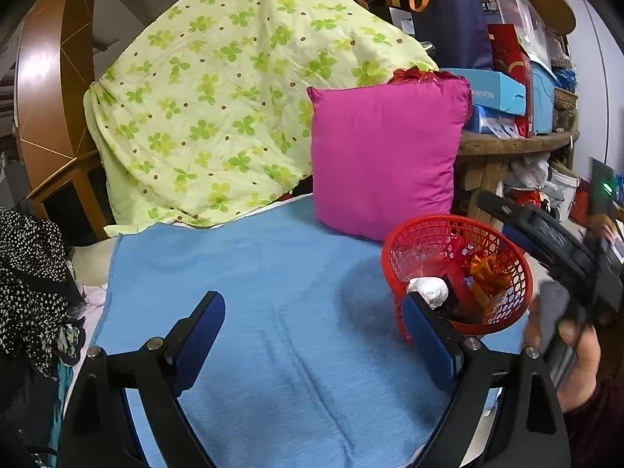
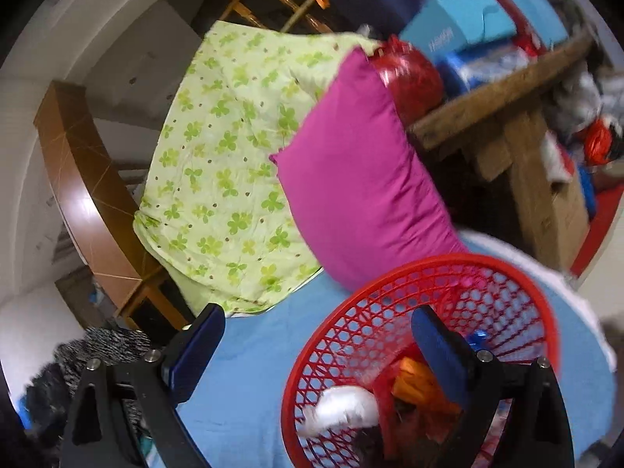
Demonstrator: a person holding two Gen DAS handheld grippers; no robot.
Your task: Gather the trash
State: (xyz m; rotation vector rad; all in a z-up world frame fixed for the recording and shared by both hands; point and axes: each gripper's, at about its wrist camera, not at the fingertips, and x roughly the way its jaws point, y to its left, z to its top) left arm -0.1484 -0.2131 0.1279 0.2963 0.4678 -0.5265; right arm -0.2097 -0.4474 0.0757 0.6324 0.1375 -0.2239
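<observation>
A red mesh basket [image 1: 436, 220] stands on the blue blanket at the right, in front of the cushion. Inside lie a white crumpled wad [image 1: 429, 290], an orange wrapper [image 1: 487, 277] and red plastic. My left gripper [image 1: 312, 300] hangs open over bare blanket, its right finger just left of the basket, with nothing between the pads. In the right wrist view the basket [image 2: 390, 277] fills the lower right, holding the white wad [image 2: 347, 405] and the orange wrapper [image 2: 413, 382]. My right gripper [image 2: 316, 314] is open and empty, its right finger over the basket's mouth.
A pink cushion [image 1: 386, 156] leans behind the basket, beside a green clover quilt [image 1: 218, 109]. The blue blanket [image 1: 253, 292] covers the bed. A wooden shelf [image 1: 514, 144] with boxes stands at the right. Black dotted cloth [image 1: 31, 284] lies left. A hand [image 1: 581, 355] grips the other tool.
</observation>
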